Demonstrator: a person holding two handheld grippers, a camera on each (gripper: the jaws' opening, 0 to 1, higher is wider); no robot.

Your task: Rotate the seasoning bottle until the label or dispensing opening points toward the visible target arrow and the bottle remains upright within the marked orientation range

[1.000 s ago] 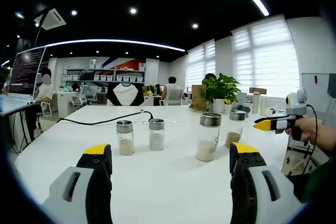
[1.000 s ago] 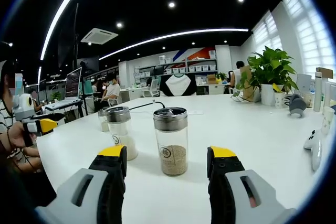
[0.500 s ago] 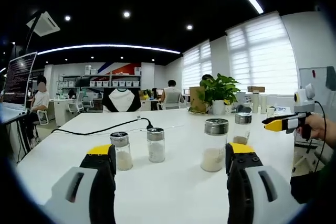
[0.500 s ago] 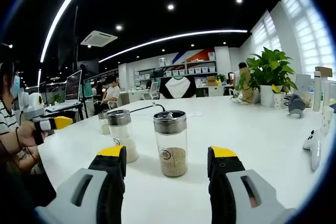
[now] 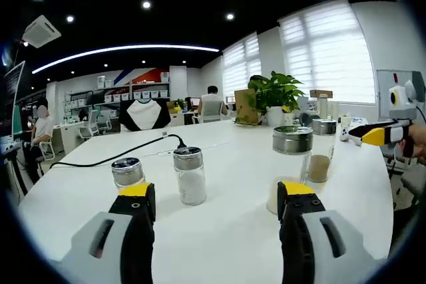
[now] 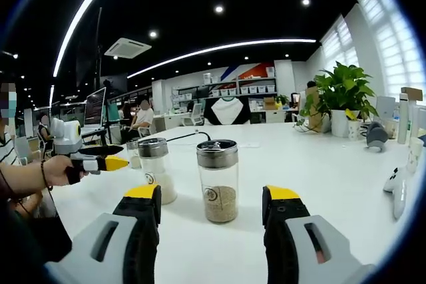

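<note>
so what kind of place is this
Most likely an open-plan office or lab: a long white table, people seated at desks with a monitor, storage shelves on the far wall, and window blinds.

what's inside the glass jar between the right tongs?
The clear glass jar with the metal lid holds brownish granules filling its lower part; above them it looks empty. The lid hides the dispensing opening.

White table (image 5: 219,244) bears four seasoning bottles (image 5: 190,175), a black cable (image 5: 113,156).

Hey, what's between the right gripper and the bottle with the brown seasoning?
Nothing. In the right gripper view, only bare white table lies between the right gripper and the brown-seasoning bottle, which stands just ahead of its open jaws.
</note>
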